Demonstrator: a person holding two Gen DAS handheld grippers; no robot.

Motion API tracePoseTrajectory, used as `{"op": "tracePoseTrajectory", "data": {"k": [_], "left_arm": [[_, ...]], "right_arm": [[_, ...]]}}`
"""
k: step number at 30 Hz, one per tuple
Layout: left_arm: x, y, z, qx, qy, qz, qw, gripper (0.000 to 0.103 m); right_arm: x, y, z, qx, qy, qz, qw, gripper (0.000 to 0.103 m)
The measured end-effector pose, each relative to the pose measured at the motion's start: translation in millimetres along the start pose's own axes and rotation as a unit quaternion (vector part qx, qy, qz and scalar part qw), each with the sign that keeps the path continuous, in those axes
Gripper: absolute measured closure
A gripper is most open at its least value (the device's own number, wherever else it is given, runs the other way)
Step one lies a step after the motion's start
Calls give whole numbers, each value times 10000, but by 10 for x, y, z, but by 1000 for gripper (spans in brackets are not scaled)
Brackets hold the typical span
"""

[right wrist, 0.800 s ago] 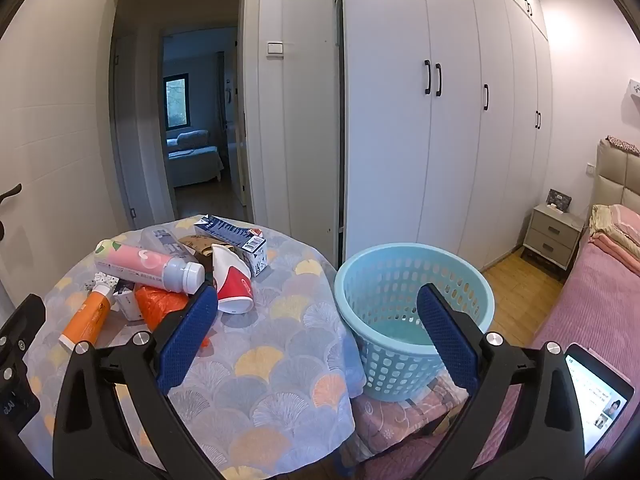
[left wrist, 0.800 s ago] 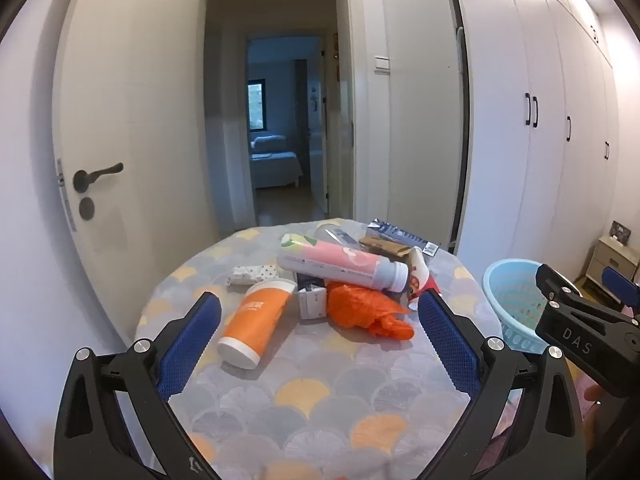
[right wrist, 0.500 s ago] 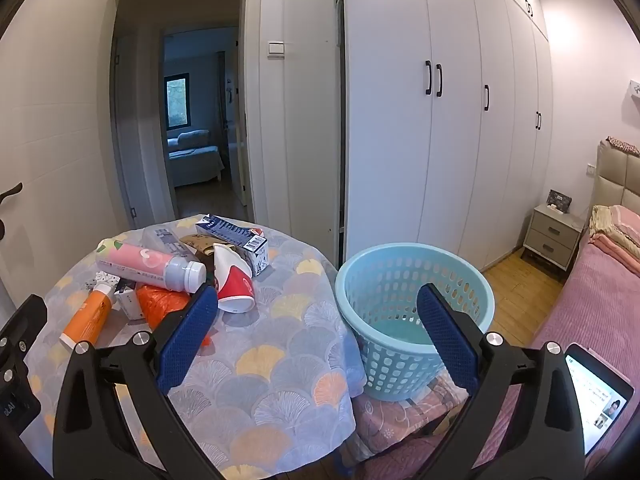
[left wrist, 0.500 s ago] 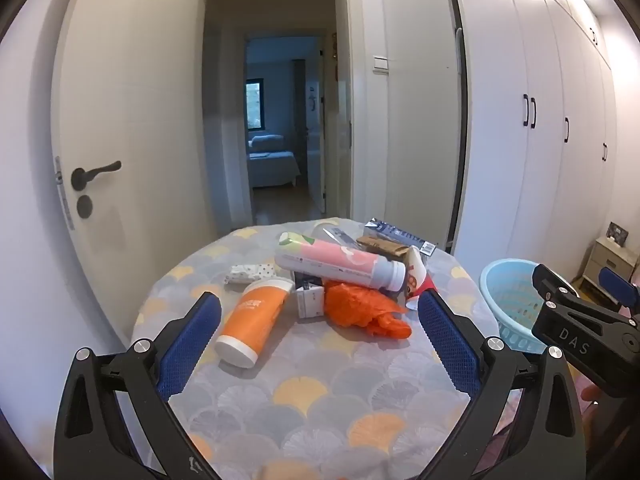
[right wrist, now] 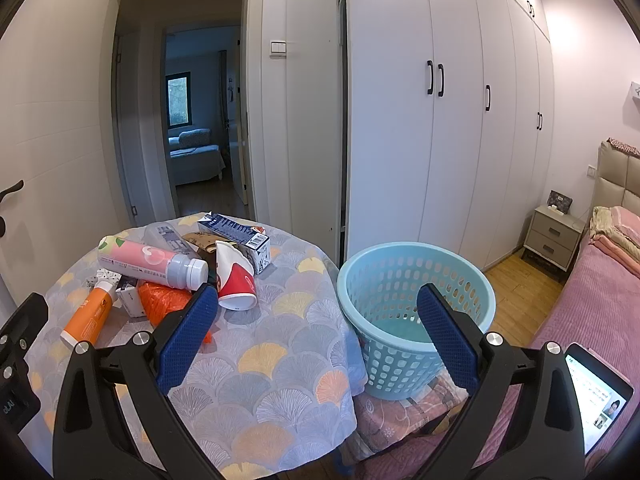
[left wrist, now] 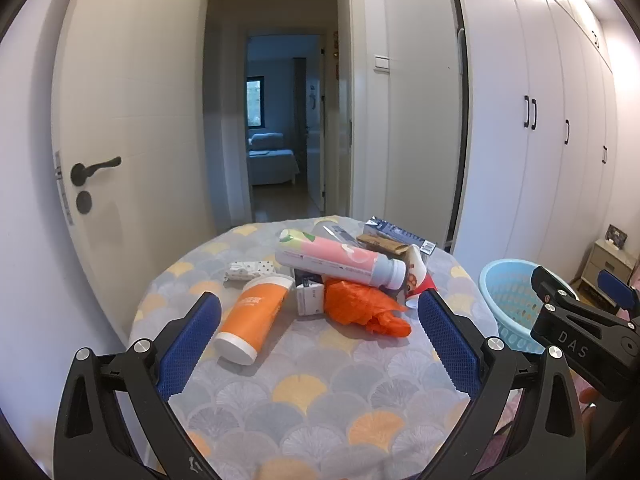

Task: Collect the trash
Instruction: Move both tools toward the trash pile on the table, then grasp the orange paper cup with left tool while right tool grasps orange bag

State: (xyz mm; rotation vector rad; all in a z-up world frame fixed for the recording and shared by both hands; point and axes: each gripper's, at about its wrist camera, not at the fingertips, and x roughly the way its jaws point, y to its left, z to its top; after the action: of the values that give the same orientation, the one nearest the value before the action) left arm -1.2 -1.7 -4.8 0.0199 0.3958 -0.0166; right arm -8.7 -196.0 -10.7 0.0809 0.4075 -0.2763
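A pile of trash lies on the round table (left wrist: 304,392): an orange bottle (left wrist: 254,318), a pink bottle (left wrist: 340,258), a crumpled orange bag (left wrist: 364,308), a red and white paper cup (right wrist: 234,280), a blue carton (right wrist: 236,232) and a small white box (left wrist: 309,299). A light blue basket (right wrist: 412,304) stands right of the table. My left gripper (left wrist: 316,344) is open and empty, just short of the pile. My right gripper (right wrist: 316,340) is open and empty, between table and basket.
A small dotted tissue pack (left wrist: 250,270) lies at the pile's left. A white door (left wrist: 120,140) stands behind the table, white wardrobes (right wrist: 460,100) behind the basket. A pink bed (right wrist: 592,300) and a phone (right wrist: 596,396) are at the right.
Both grippers have drifted back slightly; the pile sits a little higher in the left wrist view. Nothing was taken hold of.
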Motion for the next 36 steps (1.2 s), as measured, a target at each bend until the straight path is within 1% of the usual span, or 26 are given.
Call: {"op": "tracePoseTrajectory", "data": {"k": [7, 11, 15, 20, 23, 26, 28, 29, 30, 31, 33, 36], "left_arm": [[-7, -6, -7, 10, 1, -14, 10000, 7], [9, -4, -5, 0, 80, -155, 9998, 7], [47, 33, -18, -58, 126, -207, 9997, 7], [117, 166, -19, -89, 160, -123, 9998, 7], [168, 351, -9, -177, 202, -55, 9996, 7], [199, 562, 1, -269, 229, 2, 9994, 7], [248, 708, -1, -373, 281, -84, 9989, 7], [281, 778, -5, -411, 328, -140, 9985, 7], [323, 838, -10, -436, 398, -180, 9981, 7], [364, 879, -20, -440, 468, -212, 9977, 7], [488, 945, -48, -419, 652, -343, 9964, 7], [714, 998, -87, -398, 929, -351, 9943, 8]], "right_arm": [[-17, -2, -4, -4, 2, 2, 10000, 8], [-13, 0, -7, -1, -2, 0, 10000, 8], [-10, 0, -10, -9, -4, -5, 10000, 8], [87, 15, -36, -7, 50, 22, 10000, 9], [134, 22, -19, -6, 62, 58, 10000, 12], [183, 66, 4, -45, 82, 145, 9999, 20], [239, 124, 8, -143, 124, 245, 9995, 34], [281, 158, 8, -188, 173, 338, 9991, 37], [319, 180, 7, -210, 228, 438, 9986, 44], [370, 202, 5, -212, 316, 561, 9977, 47], [457, 245, -3, -203, 440, 758, 9959, 49], [584, 323, -14, -214, 574, 1137, 9916, 49]]}}
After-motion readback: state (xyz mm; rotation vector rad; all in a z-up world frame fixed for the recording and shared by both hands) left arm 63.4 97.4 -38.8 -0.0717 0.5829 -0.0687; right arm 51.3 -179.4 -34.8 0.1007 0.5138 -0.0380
